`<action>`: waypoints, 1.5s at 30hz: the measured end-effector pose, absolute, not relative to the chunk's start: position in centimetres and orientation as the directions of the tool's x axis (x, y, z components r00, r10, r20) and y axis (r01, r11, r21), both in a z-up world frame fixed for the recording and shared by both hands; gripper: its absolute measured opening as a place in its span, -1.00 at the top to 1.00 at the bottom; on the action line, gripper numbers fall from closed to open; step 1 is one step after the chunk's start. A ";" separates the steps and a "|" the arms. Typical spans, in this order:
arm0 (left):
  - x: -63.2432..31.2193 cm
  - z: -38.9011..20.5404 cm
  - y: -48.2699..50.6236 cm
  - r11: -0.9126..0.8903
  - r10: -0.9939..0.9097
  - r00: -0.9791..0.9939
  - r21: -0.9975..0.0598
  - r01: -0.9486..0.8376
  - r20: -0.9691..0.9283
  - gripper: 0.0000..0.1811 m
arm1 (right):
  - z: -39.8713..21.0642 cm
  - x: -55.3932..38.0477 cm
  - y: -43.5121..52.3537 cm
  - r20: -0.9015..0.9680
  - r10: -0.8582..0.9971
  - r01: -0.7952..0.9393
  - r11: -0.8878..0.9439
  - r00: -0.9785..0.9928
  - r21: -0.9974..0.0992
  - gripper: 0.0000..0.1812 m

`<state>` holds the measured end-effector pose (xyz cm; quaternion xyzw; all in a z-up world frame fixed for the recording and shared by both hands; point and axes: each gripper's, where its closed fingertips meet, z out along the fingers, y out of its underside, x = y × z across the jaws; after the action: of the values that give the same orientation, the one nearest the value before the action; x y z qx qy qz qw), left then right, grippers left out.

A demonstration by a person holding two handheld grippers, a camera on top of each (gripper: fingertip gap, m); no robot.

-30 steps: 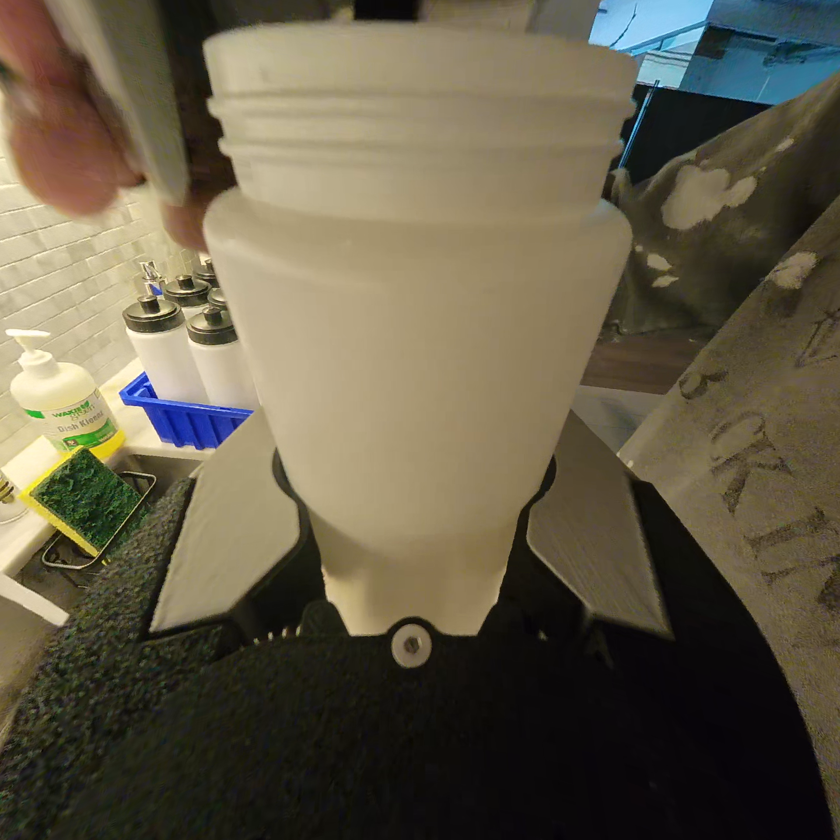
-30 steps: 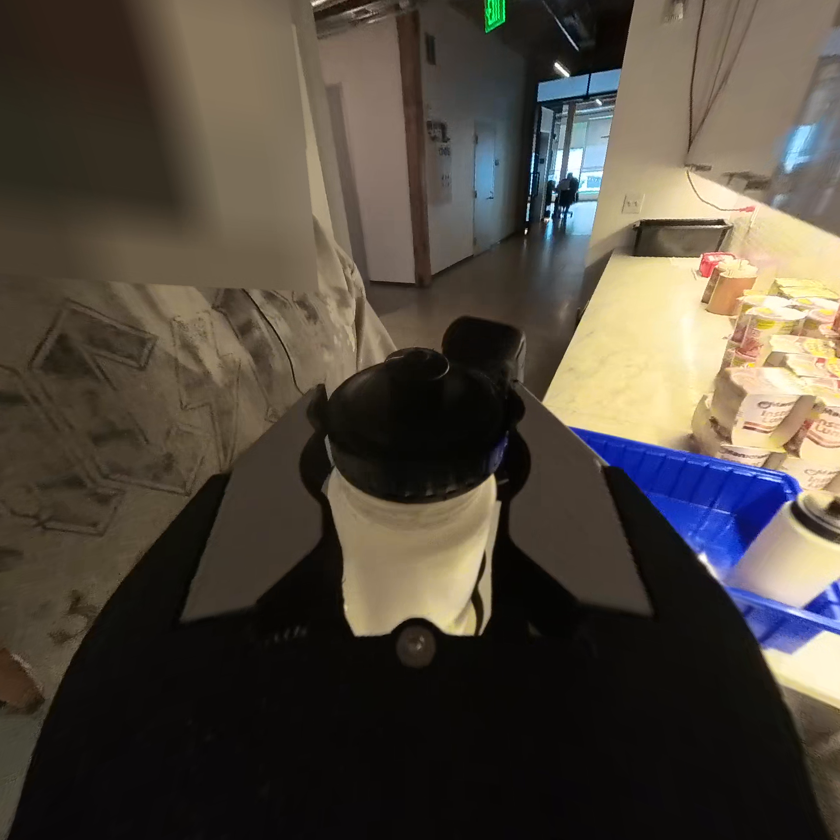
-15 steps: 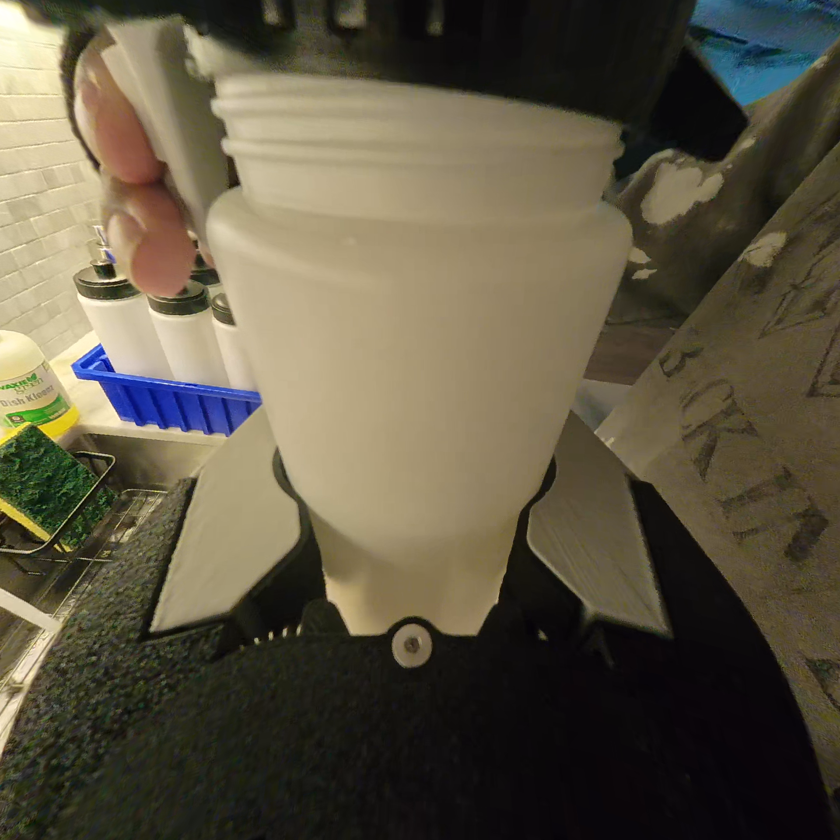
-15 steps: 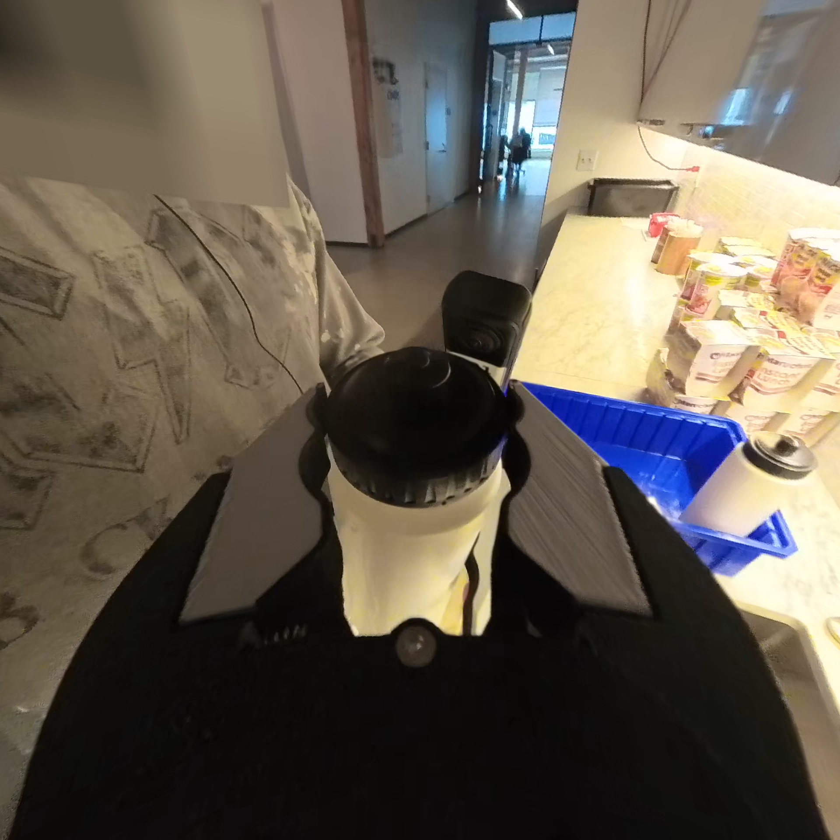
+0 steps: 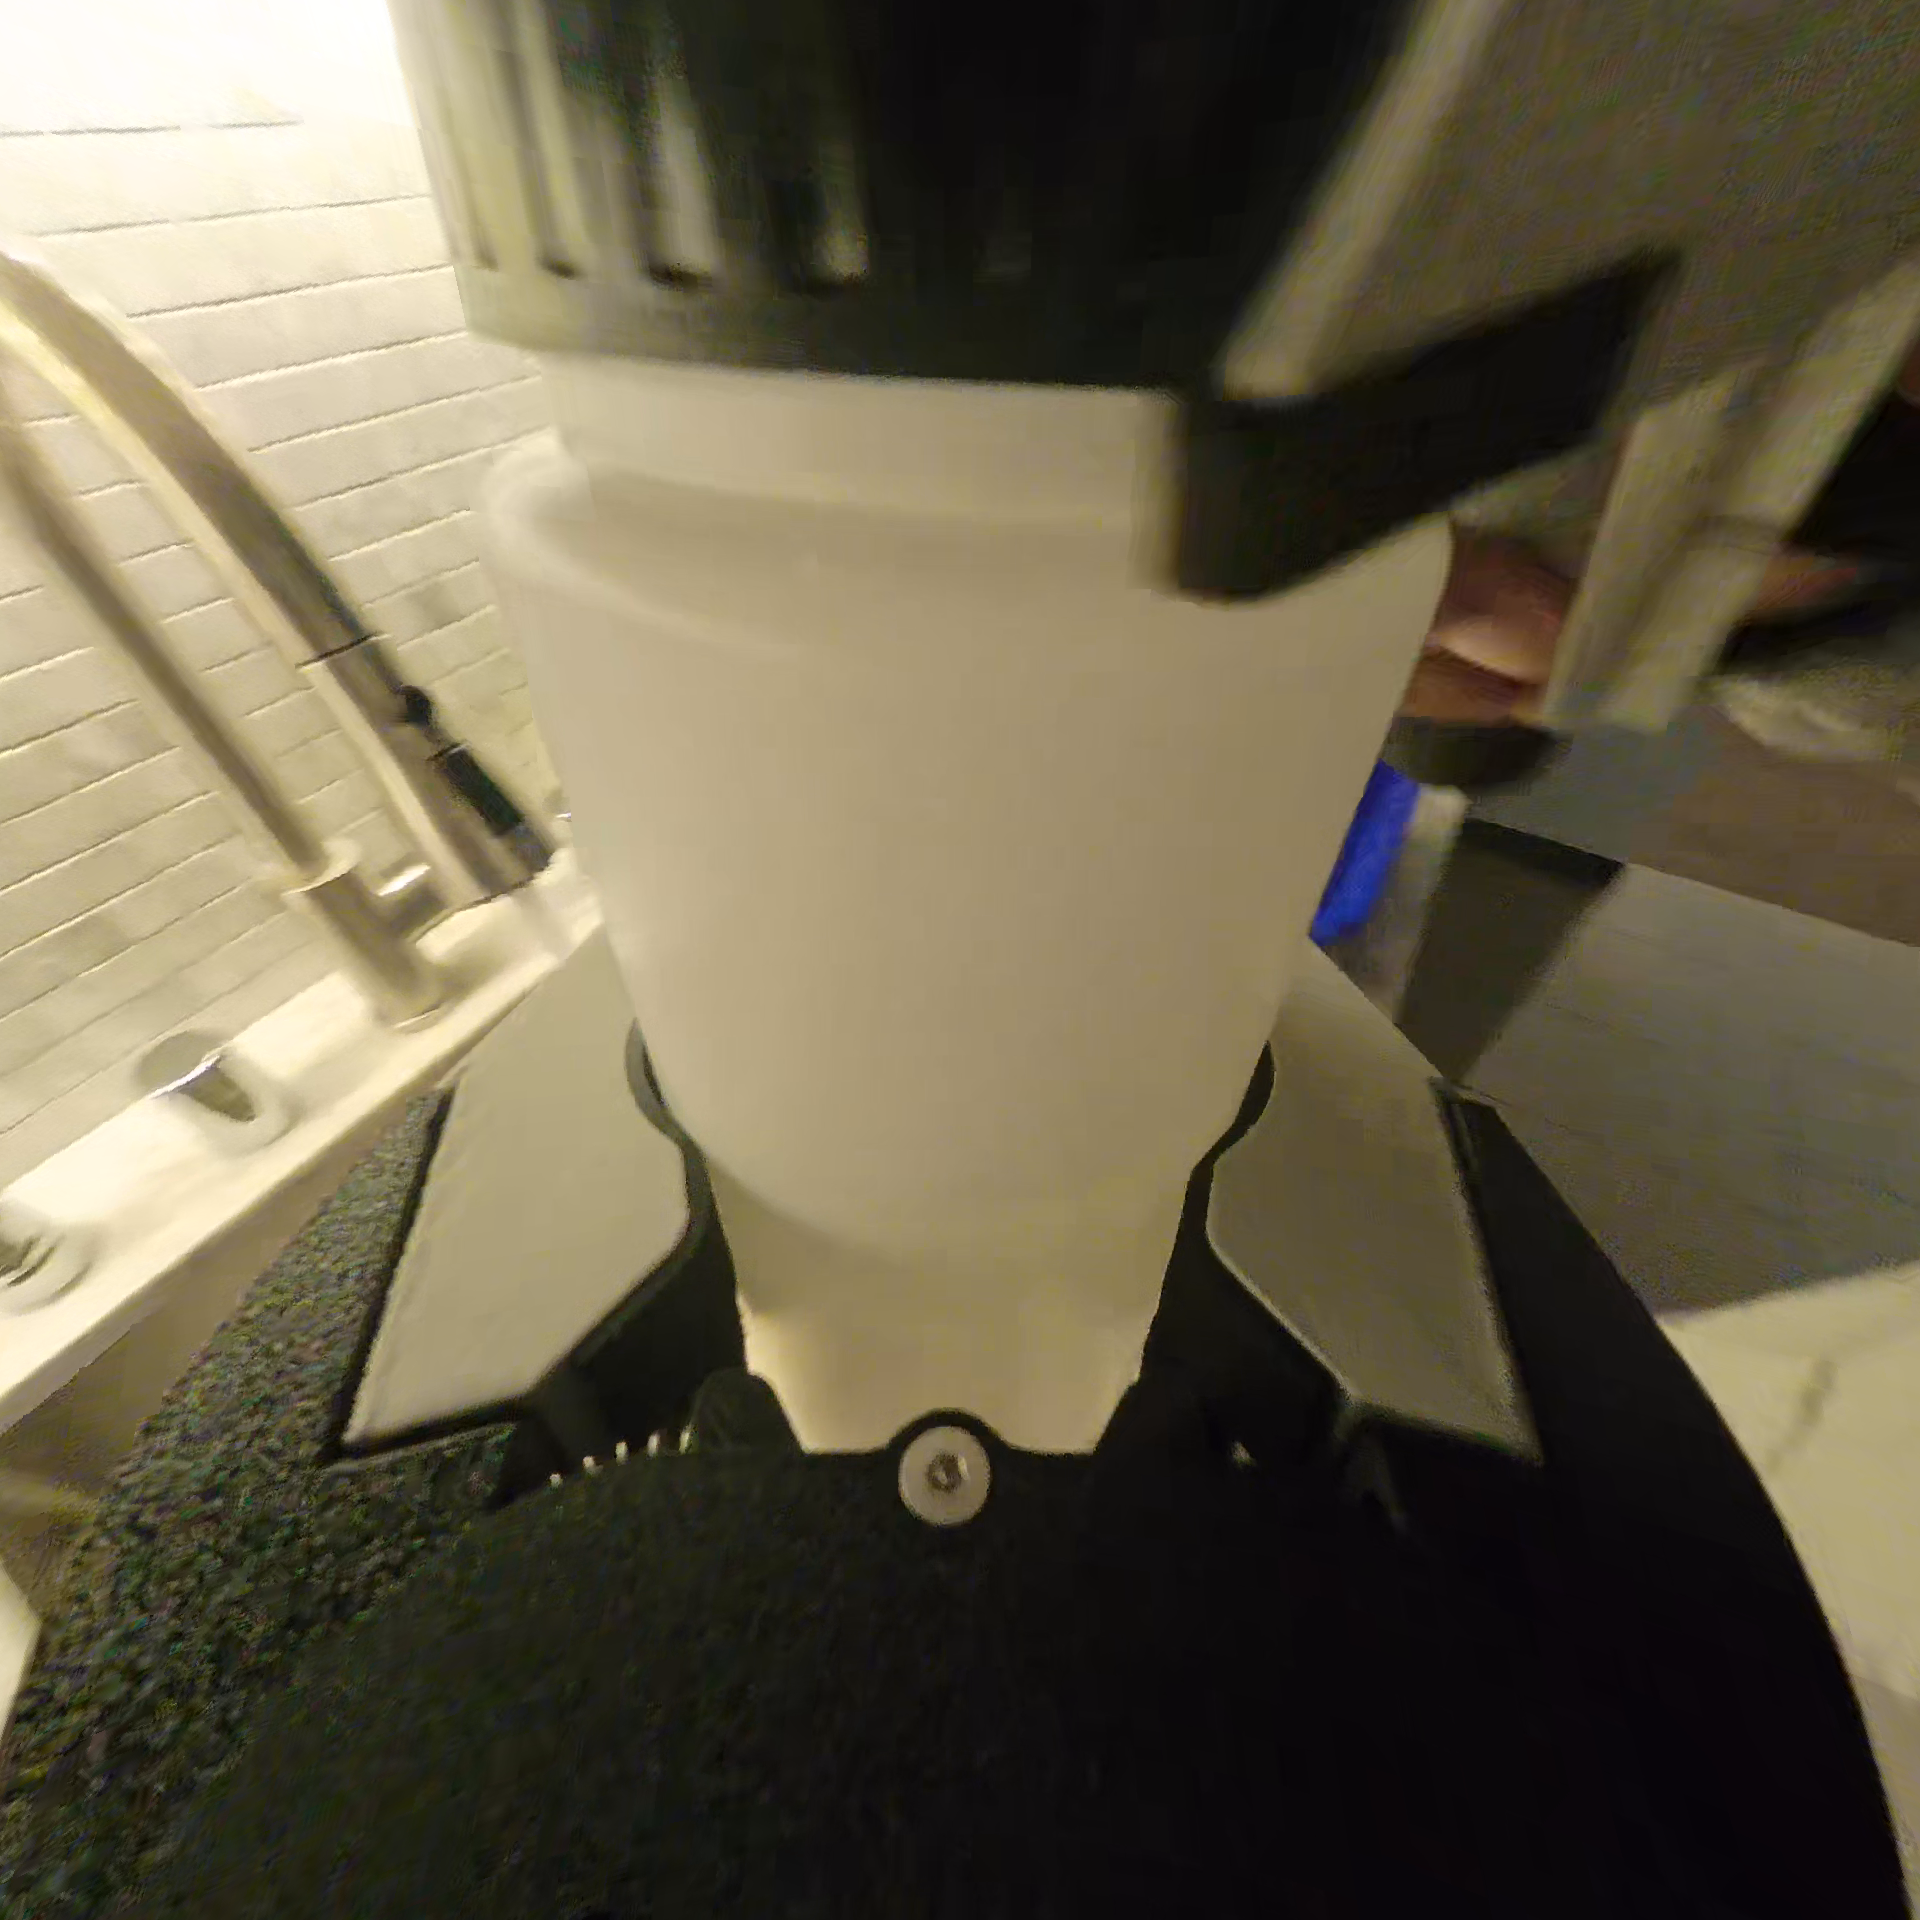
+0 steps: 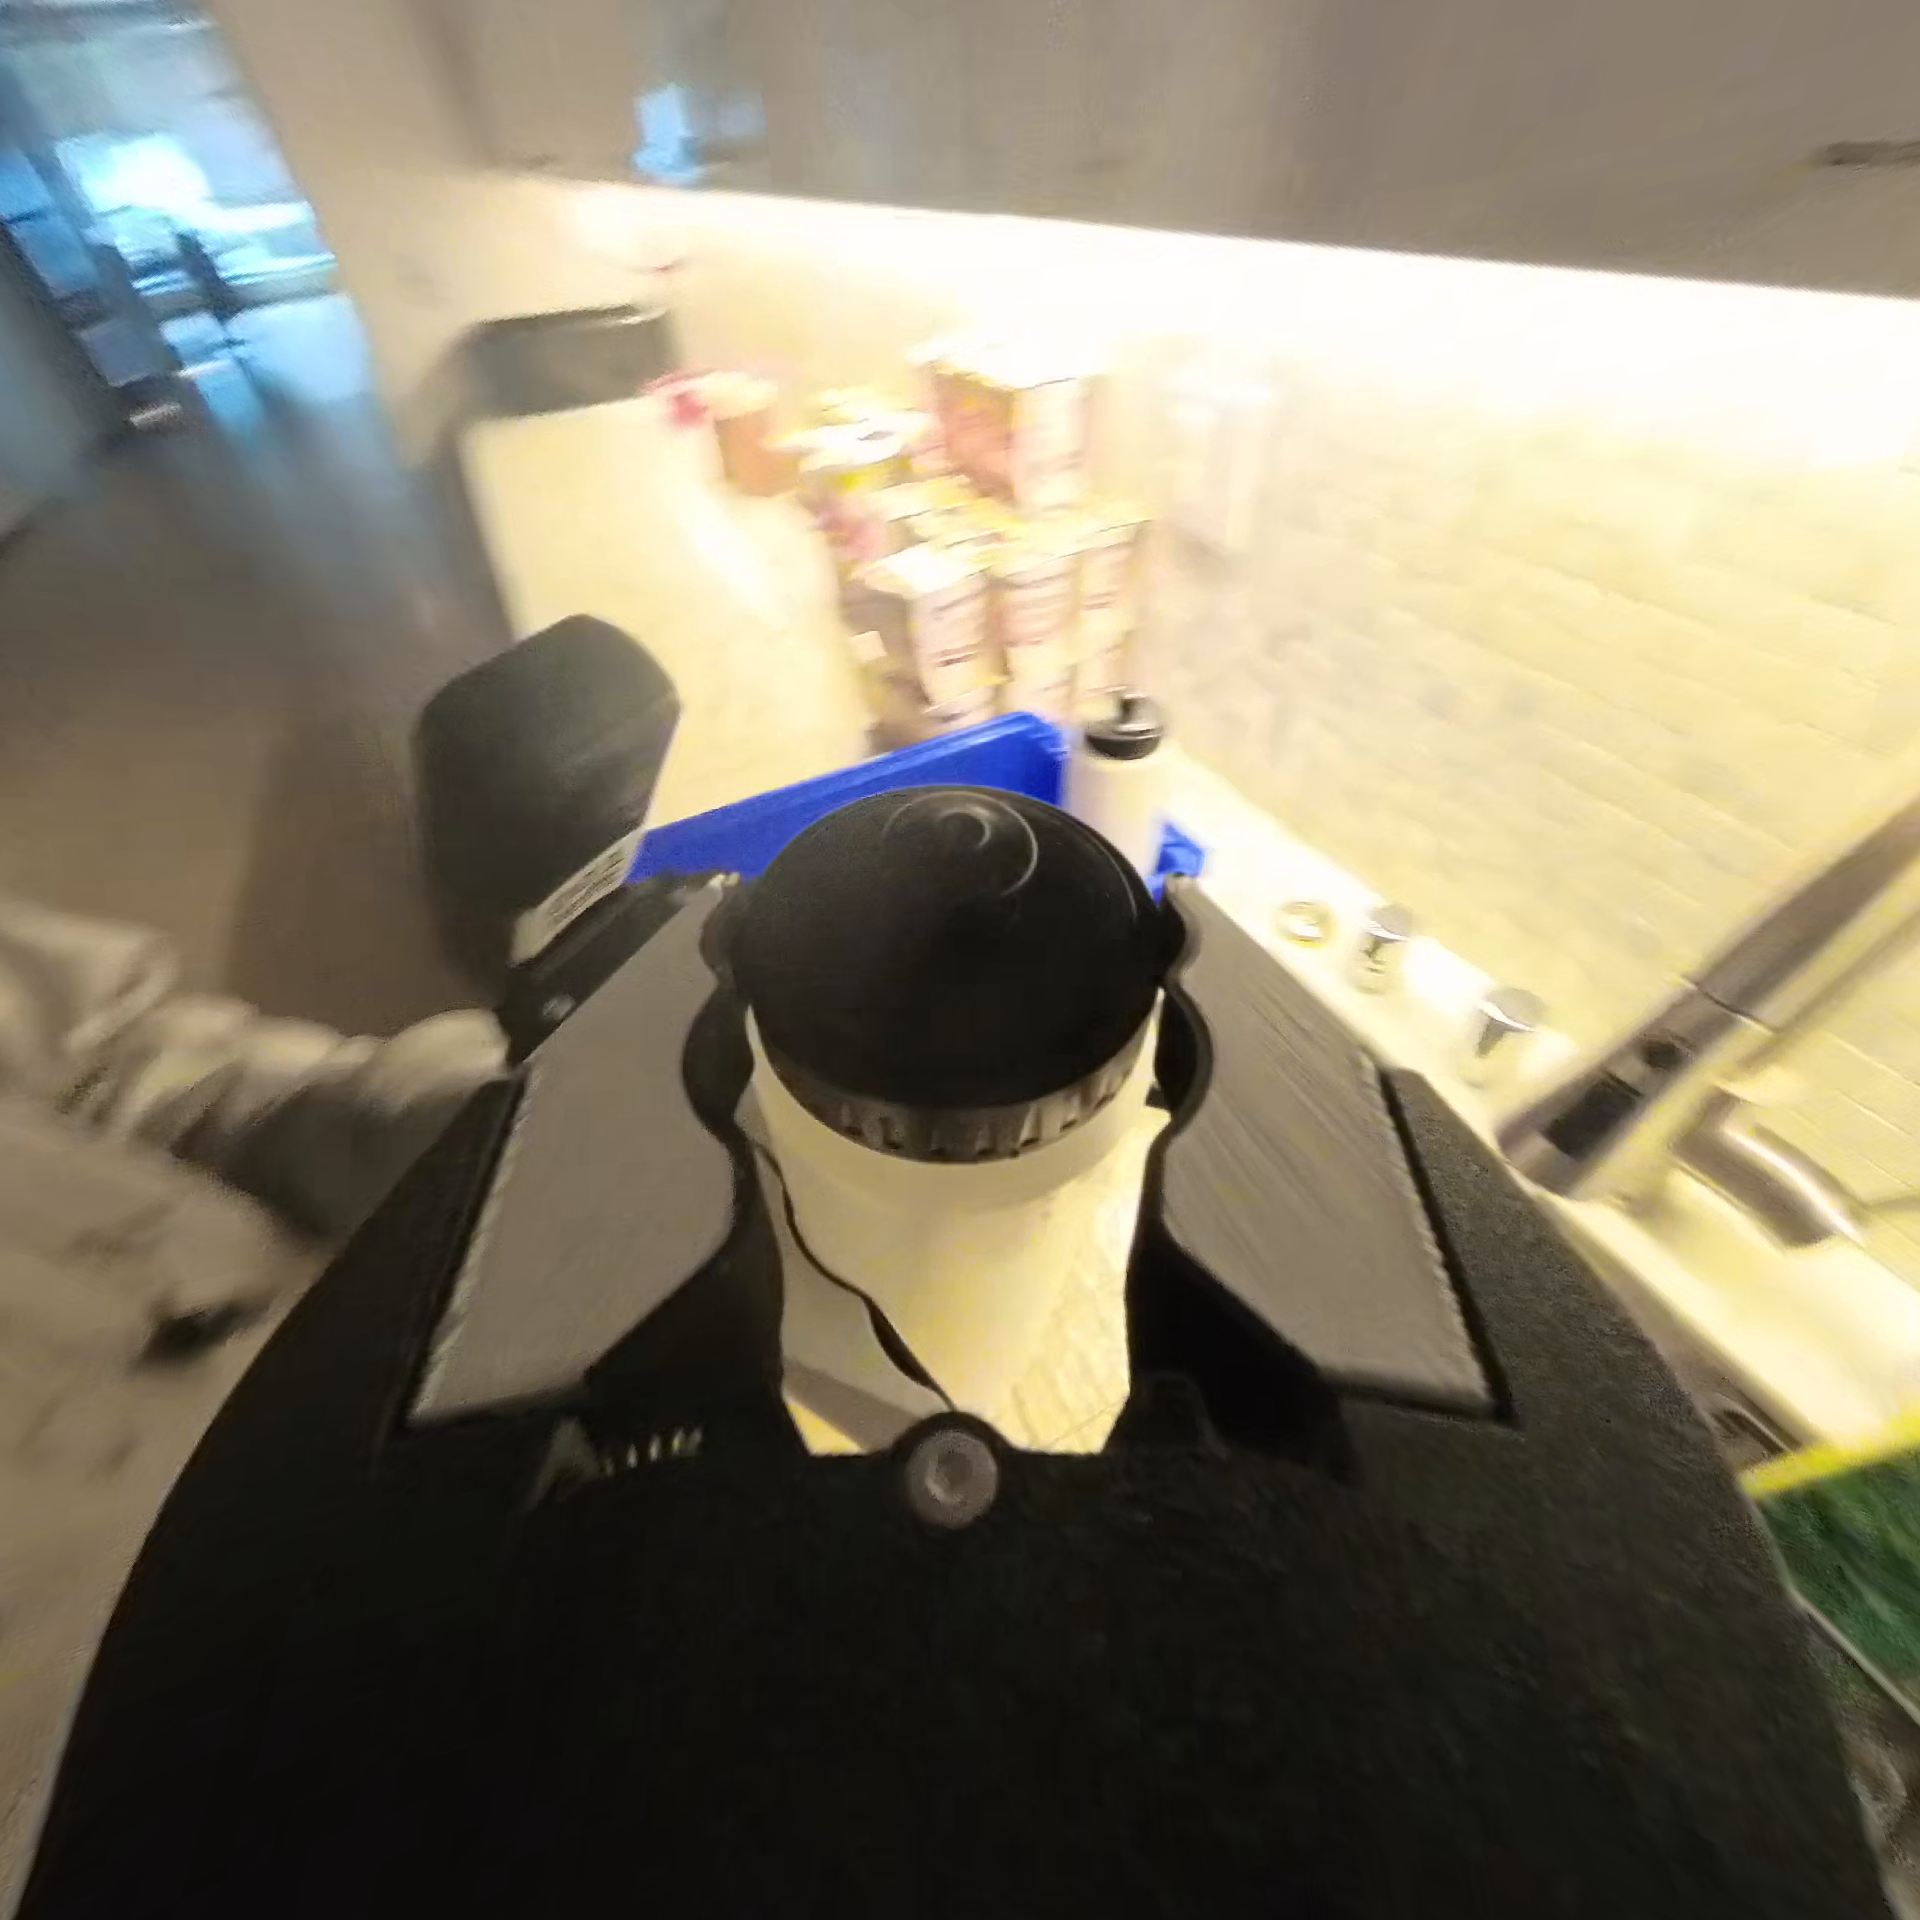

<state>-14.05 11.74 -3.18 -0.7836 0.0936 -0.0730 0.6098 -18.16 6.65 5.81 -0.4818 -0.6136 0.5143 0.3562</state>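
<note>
Jaws, left wrist view: left gripper (image 5: pixel 951 1174) is clamped on the lower body of a white plastic bottle (image 5: pixel 956 810), one finger on each side.
Bottle, left wrist view: upright between the fingers, filling the middle of the view; its threaded neck meets a black ribbed cap (image 5: pixel 862 177) at the top edge.
Cap, left wrist view: seated over the bottle mouth; a finger of the right gripper (image 5: pixel 1392 436) presses its right side. Blur hides whether the cap is fully seated.
Surroundings, left wrist view: steel faucet (image 5: pixel 239 665) on the left before a white tiled wall (image 5: pixel 156 436); pale counter (image 5: pixel 312 1049) below it.
Jaws, right wrist view: right gripper (image 6: pixel 940 1029) is closed narrowly around the black cap (image 6: pixel 940 966), which tops the white bottle (image 6: pixel 997 1268).
Surroundings, right wrist view: blue bin (image 6: pixel 883 779) just beyond the cap on the counter (image 6: pixel 623 540), a second capped bottle (image 6: pixel 1117 774) beside it, stacked cups (image 6: pixel 977 582) farther back, faucet (image 6: pixel 1704 1049) on the right. The view is motion-blurred.
</note>
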 end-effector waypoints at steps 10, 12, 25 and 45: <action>-13.9 -3.6 11.2 -0.208 -0.292 0.955 -0.978 -0.015 0.048 -0.13 | 6.3 -17.6 5.2 -0.048 0.782 0.156 0.064 -0.622 -0.986 -0.20; -13.7 -3.3 11.1 -0.202 -0.302 0.952 -0.979 -0.006 0.056 -0.13 | 5.9 -17.5 4.6 -0.113 0.709 0.193 0.033 -0.696 -0.981 0.10; -17.8 -4.5 11.1 -0.229 -0.188 0.975 -0.971 0.071 0.115 -0.13 | 6.7 -15.1 4.4 0.018 0.935 -0.064 -0.005 -0.353 -0.998 0.61; -18.4 -4.7 12.1 -0.251 -0.094 0.995 -0.967 -0.041 -0.018 -0.13 | 4.3 -22.0 7.6 -0.080 0.994 0.123 -0.069 -0.081 -0.990 0.13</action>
<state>-18.38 12.09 -4.74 -0.7907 0.0429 -0.0218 0.6103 -22.01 7.60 4.33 -0.5257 -0.5309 0.5083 0.4282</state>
